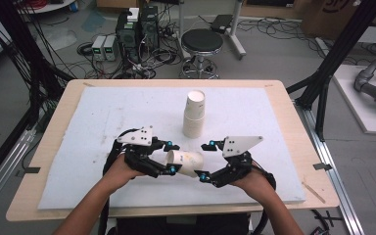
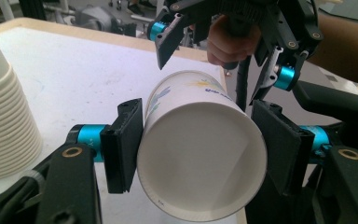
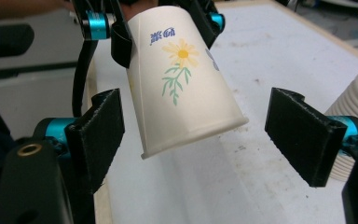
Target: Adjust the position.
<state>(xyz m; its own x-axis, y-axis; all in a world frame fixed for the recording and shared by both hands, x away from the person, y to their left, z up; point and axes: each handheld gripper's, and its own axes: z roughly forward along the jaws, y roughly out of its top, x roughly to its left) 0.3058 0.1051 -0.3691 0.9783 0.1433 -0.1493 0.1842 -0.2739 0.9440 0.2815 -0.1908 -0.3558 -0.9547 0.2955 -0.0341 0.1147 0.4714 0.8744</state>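
A white paper cup (image 1: 185,162) with a yellow flower print lies on its side just above the white foam board (image 1: 103,122), near the front middle. My left gripper (image 1: 174,157) is shut on it near the rim; in the left gripper view both pads press the cup (image 2: 200,158) at its open mouth. My right gripper (image 1: 203,161) faces it from the right and stands open. In the right gripper view its jaws (image 3: 200,135) flank the cup's base (image 3: 182,84) without touching it. A tall stack of paper cups (image 1: 194,113) stands upright behind the grippers.
The cup stack (image 2: 4,130) is close to the left gripper's far side and sits by the right gripper's jaw (image 3: 354,107). Beyond the wooden table edge (image 1: 176,82) are a black stool (image 1: 202,41), computer boxes (image 1: 137,29) and cables. Black frame posts (image 1: 333,63) stand at the right.
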